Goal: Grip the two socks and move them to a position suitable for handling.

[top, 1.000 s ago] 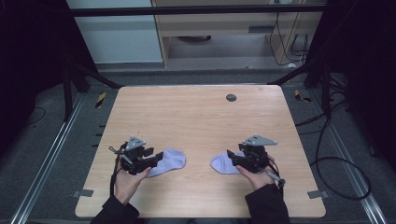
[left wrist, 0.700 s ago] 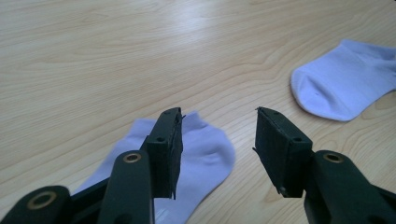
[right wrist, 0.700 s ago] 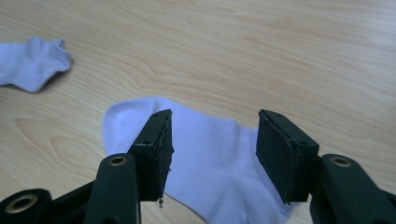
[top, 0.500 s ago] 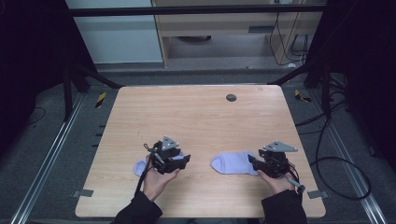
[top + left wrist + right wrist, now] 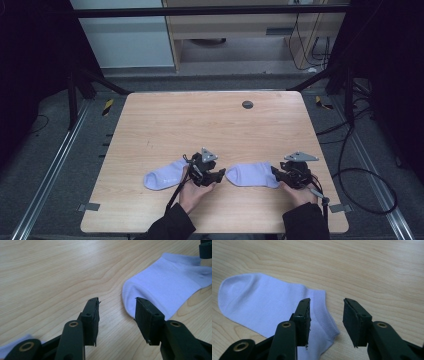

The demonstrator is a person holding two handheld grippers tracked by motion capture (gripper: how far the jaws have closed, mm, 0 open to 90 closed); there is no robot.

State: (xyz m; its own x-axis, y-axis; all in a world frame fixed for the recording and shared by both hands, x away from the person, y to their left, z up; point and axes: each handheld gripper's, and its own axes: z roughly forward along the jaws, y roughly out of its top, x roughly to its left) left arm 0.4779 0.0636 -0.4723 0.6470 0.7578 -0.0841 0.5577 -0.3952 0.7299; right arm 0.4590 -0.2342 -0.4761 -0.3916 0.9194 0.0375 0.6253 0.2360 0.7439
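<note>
Both grippers approach one lilac sock's ends.
Right gripper (image 5: 325, 307), released and closing, should straddle the cuff of the right sock (image 5: 252, 174); left gripper (image 5: 116, 307), released, should straddle its toe.

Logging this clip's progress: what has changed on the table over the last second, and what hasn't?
The left gripper crossed from the left sock rightward to the toe of the right sock; its jaws have just been closing slightly, nothing between them. The right gripper shifted right to that sock's cuff, jaws just closing, cuff edge between them, not yet pinched. Both socks lie where they were on the table.
</note>
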